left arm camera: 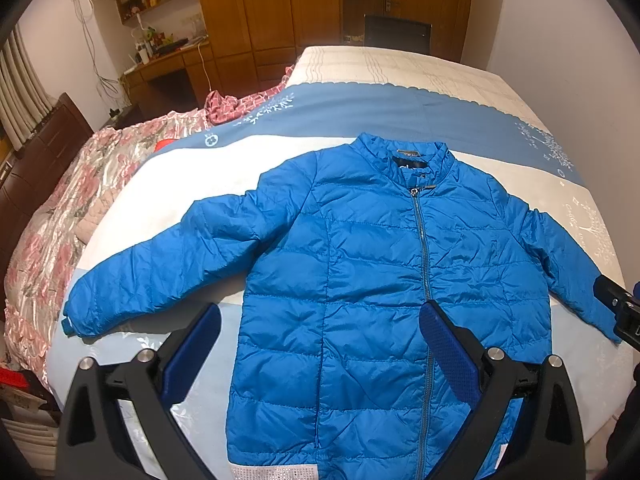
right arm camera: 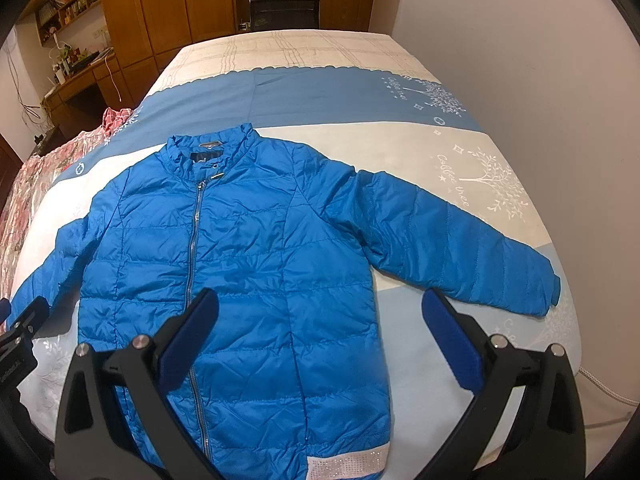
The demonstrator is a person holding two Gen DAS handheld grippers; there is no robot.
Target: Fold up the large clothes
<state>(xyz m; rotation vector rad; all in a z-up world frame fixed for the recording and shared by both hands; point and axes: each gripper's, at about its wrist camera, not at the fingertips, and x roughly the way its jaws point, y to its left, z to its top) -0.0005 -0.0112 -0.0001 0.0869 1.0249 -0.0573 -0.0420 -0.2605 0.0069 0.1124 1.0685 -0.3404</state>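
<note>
Nearest, the left tongs (left arm camera: pixel 320 340) and right tongs (right arm camera: pixel 320 324) hang released, pads wide apart, above the hem of a blue jacket (left arm camera: pixel 380 280). It lies zipped, face up, sleeves toward 9 and 3 o'clock, on the bed (right arm camera: pixel 460 152). Toward 1 o'clock the cover's writing (right arm camera: pixel 454 180) reads "Coffee tree". At 12 o'clock stands a wardrobe (right arm camera: pixel 180 0).

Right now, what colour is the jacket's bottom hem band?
Silvery white hem band on the blue jacket; right wrist view.
</note>
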